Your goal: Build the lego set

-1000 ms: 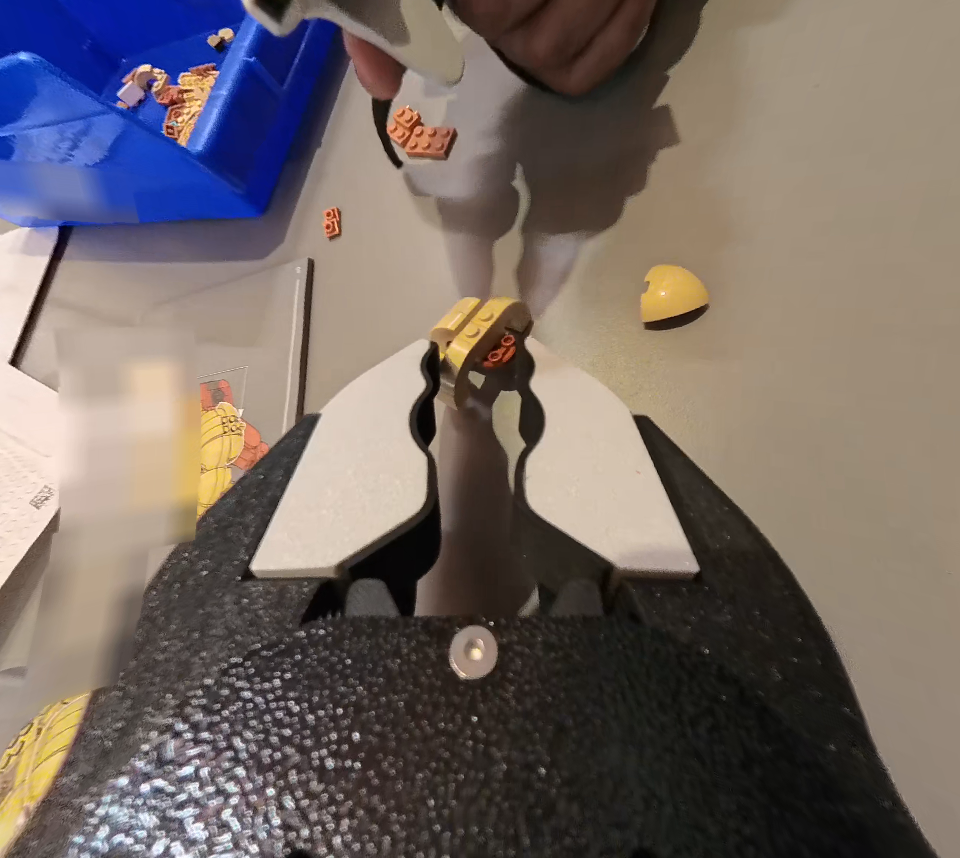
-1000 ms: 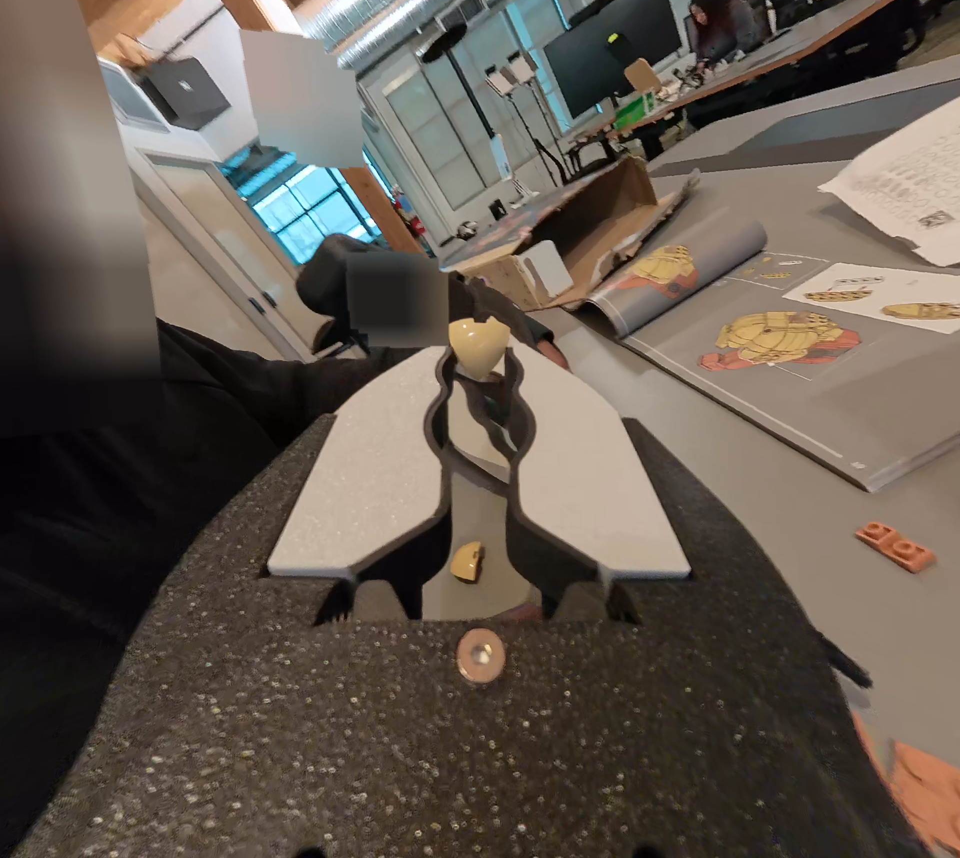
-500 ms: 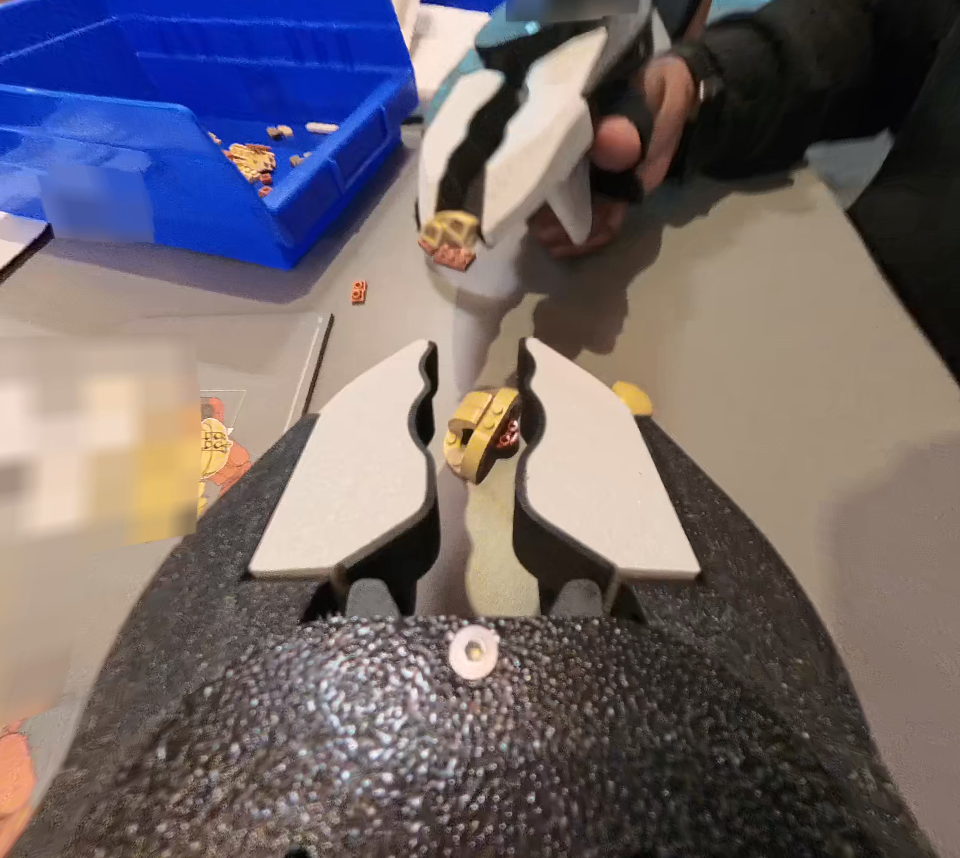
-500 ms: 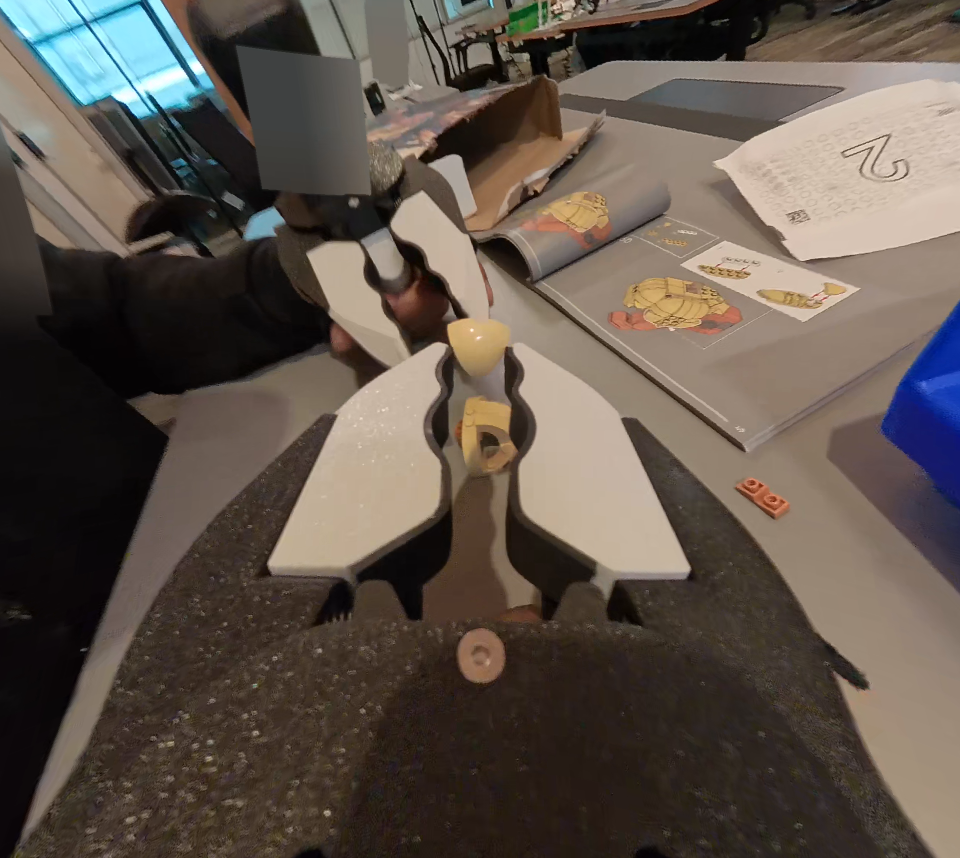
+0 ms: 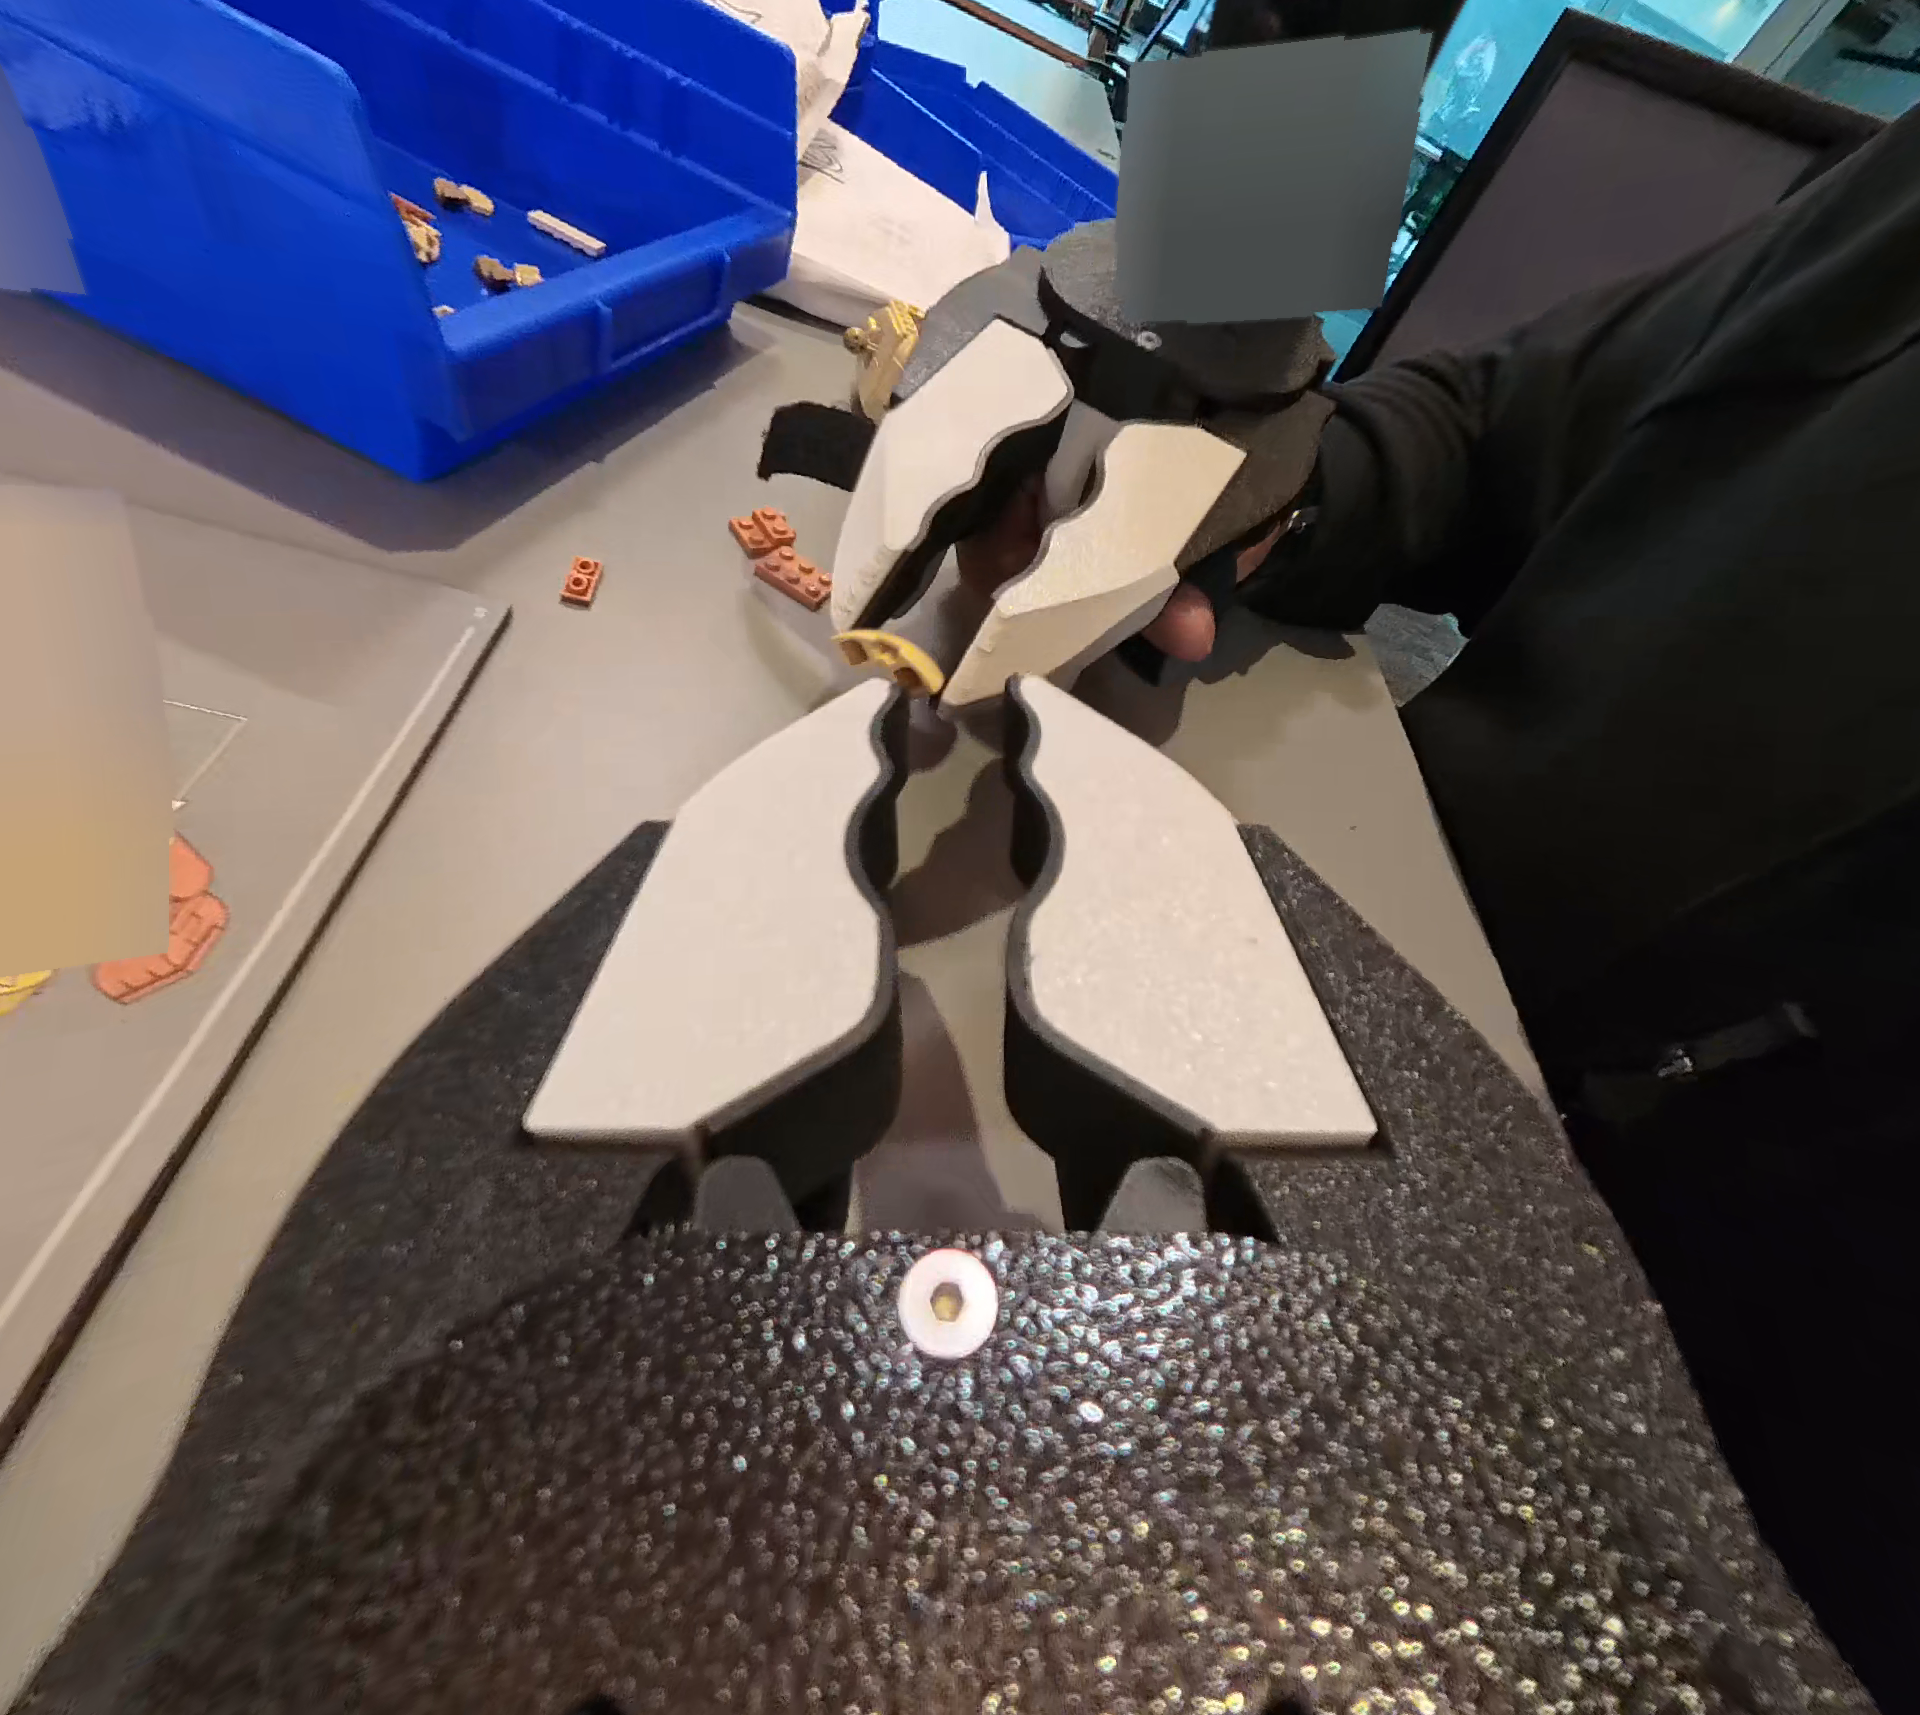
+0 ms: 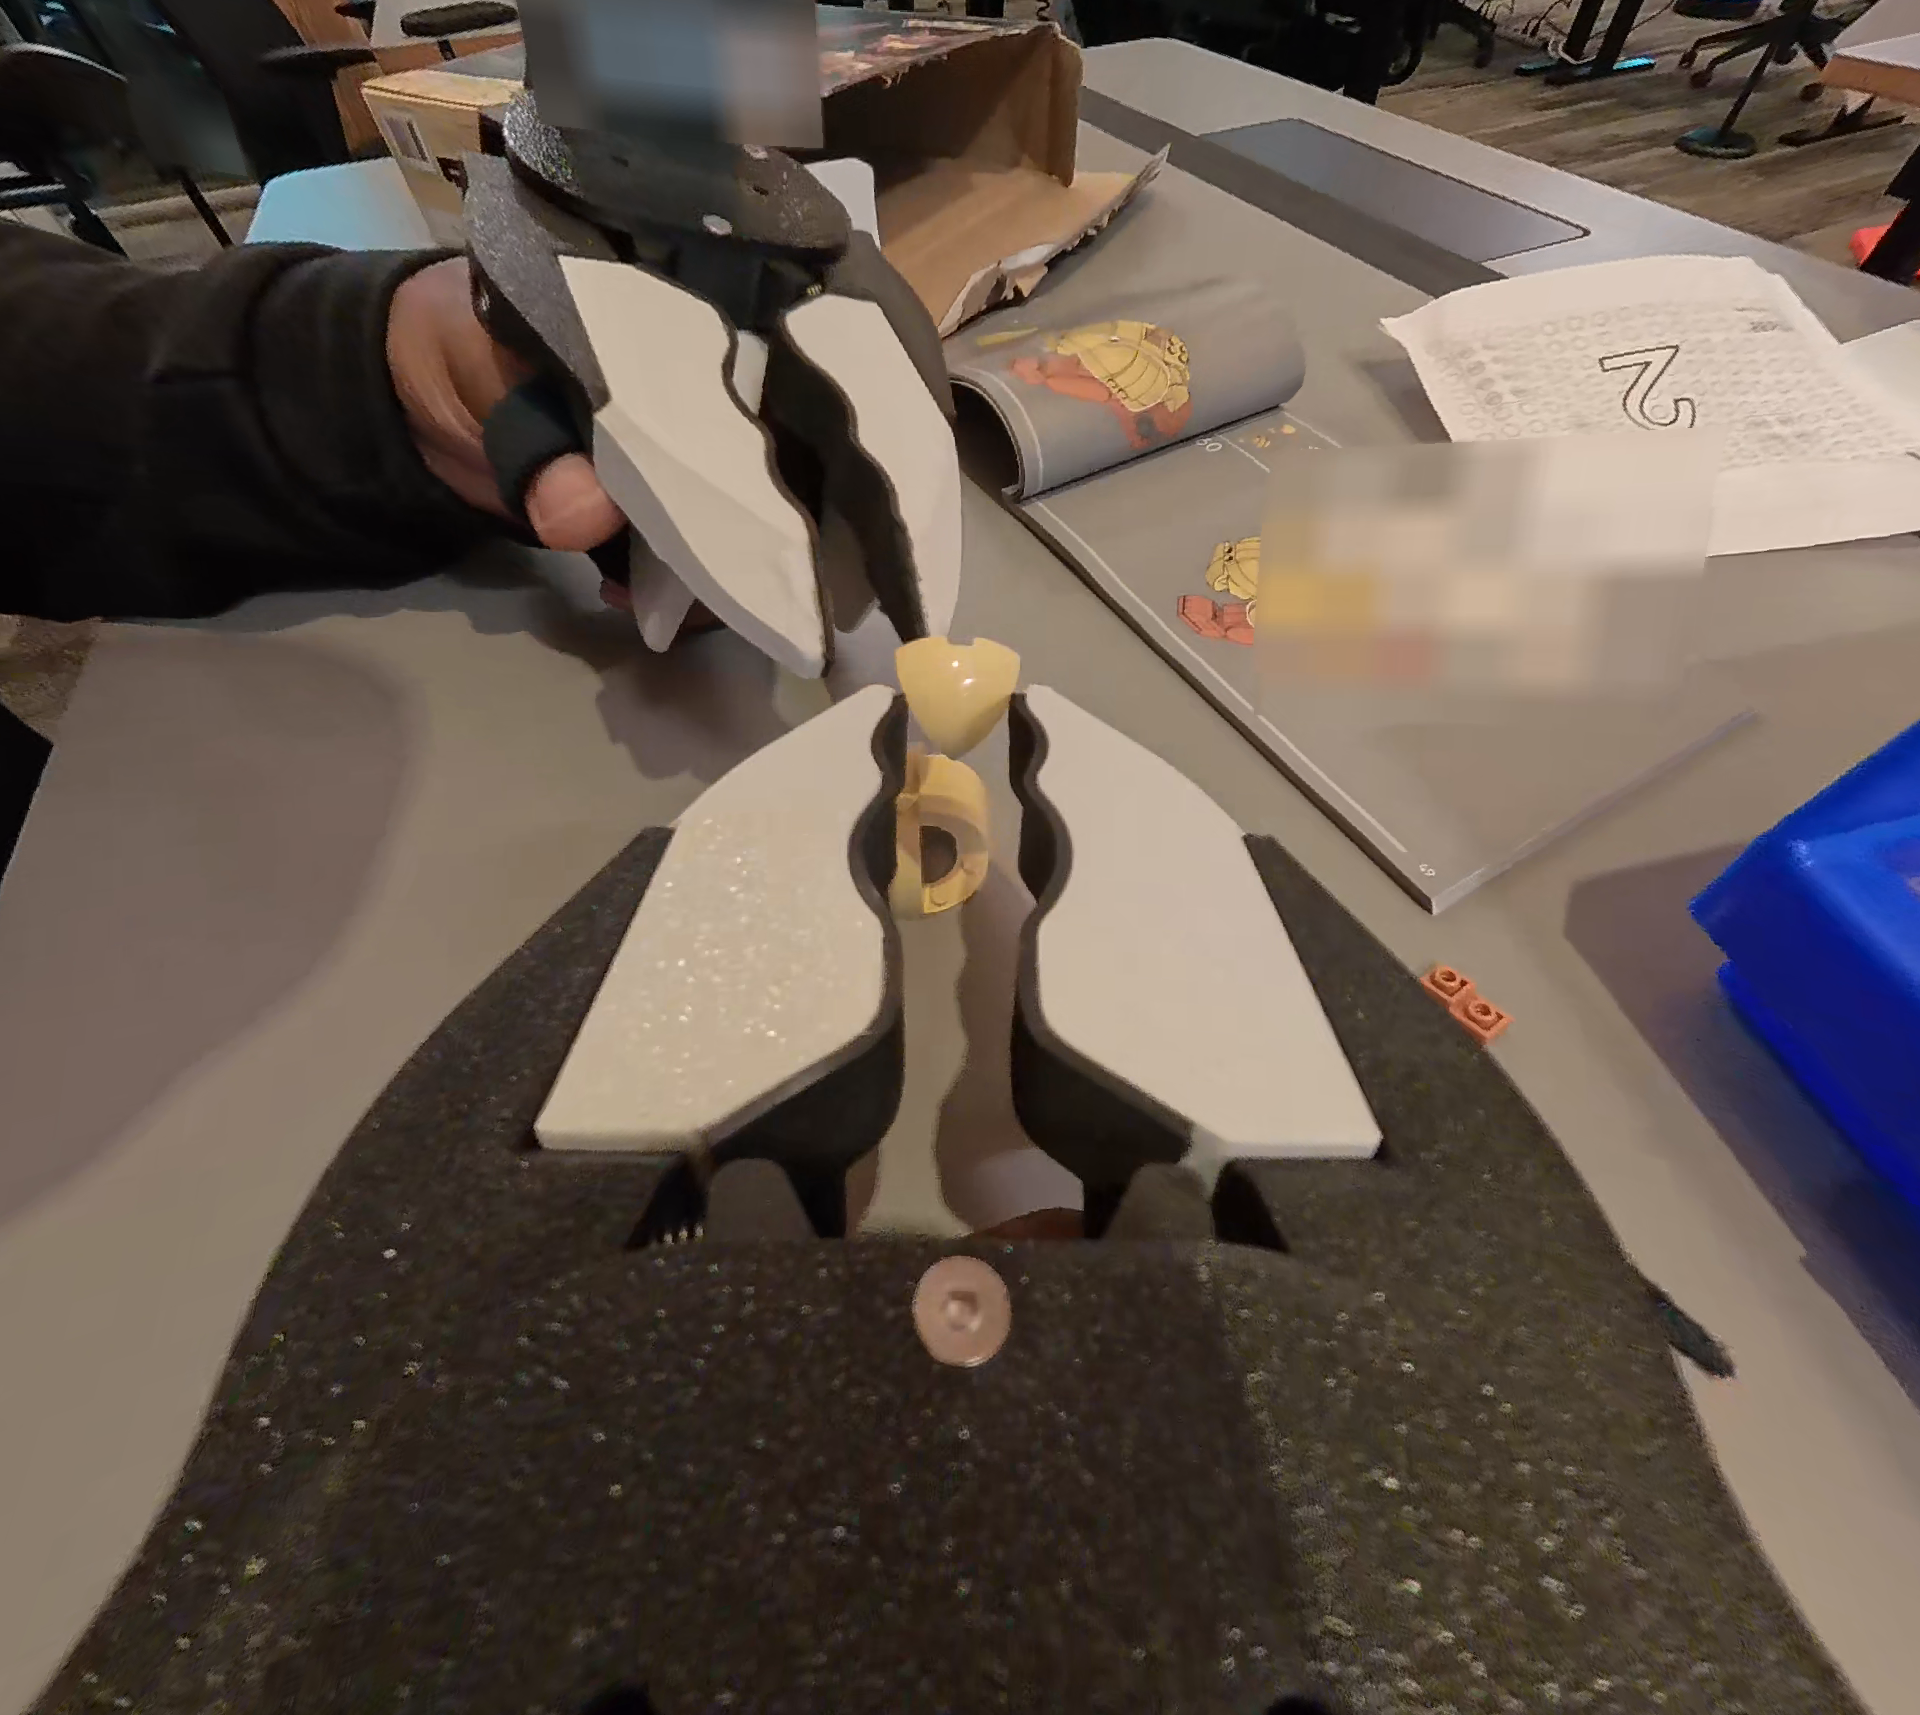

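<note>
My right gripper (image 6: 958,704) is shut on a pale yellow dome piece (image 6: 956,689) at its fingertips. A tan round assembly (image 6: 935,834) with a dark hole shows in the gap between the right fingers, below the dome; I cannot tell if it rests on the table. My left gripper (image 5: 951,699) has a narrow gap between its jaws with nothing in it. The two grippers meet almost tip to tip. In the left wrist view the right gripper (image 5: 914,668) holds the dome (image 5: 883,655) just beyond my left fingertips. The left gripper (image 6: 868,642) shows in the right wrist view just beyond the dome.
A blue bin (image 5: 582,335) with several loose tan pieces stands at the back left. Orange-brown plates (image 5: 790,553) lie on the grey table (image 5: 623,730). An open instruction booklet (image 6: 1143,512), paper sheets (image 6: 1610,377) and a torn cardboard box (image 6: 987,138) lie behind. Another orange plate (image 6: 1465,1000) lies beside a blue bin corner (image 6: 1839,938).
The tan round assembly has left my left gripper's jaws and no longer shows in that view. The right gripper with the dome has come up tip to tip with the left gripper.
</note>
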The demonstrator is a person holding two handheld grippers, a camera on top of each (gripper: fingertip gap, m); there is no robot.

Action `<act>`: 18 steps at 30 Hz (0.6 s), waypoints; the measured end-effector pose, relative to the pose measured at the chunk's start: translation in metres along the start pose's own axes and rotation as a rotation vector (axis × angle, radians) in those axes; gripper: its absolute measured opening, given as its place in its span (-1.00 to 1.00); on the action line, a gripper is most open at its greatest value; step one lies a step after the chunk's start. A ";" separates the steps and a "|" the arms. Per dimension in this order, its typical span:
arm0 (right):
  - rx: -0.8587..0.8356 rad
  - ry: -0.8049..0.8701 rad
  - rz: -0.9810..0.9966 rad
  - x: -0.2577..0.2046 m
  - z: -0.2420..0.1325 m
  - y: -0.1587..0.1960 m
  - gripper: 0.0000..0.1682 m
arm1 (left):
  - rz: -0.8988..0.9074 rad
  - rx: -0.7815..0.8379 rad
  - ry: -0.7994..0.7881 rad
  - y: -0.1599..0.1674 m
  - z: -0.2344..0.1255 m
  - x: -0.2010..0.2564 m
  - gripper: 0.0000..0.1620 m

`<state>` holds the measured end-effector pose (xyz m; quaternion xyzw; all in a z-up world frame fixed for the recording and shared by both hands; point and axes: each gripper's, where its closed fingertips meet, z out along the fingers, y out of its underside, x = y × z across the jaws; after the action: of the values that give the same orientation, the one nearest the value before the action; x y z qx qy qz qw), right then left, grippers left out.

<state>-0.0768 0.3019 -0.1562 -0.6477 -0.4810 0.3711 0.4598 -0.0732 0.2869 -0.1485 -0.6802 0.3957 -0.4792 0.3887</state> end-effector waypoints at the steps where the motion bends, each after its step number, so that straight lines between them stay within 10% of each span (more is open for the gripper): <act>1: -0.002 0.003 -0.009 -0.001 0.000 0.000 -0.78 | -0.011 0.000 -0.001 0.000 0.001 0.000 -0.80; 18: -0.001 0.050 -0.107 -0.003 0.001 -0.001 -0.78 | -0.183 0.001 0.016 0.005 0.001 -0.002 -0.84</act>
<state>-0.0788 0.2997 -0.1559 -0.6303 -0.5034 0.3293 0.4907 -0.0731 0.2869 -0.1538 -0.7096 0.3346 -0.5183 0.3404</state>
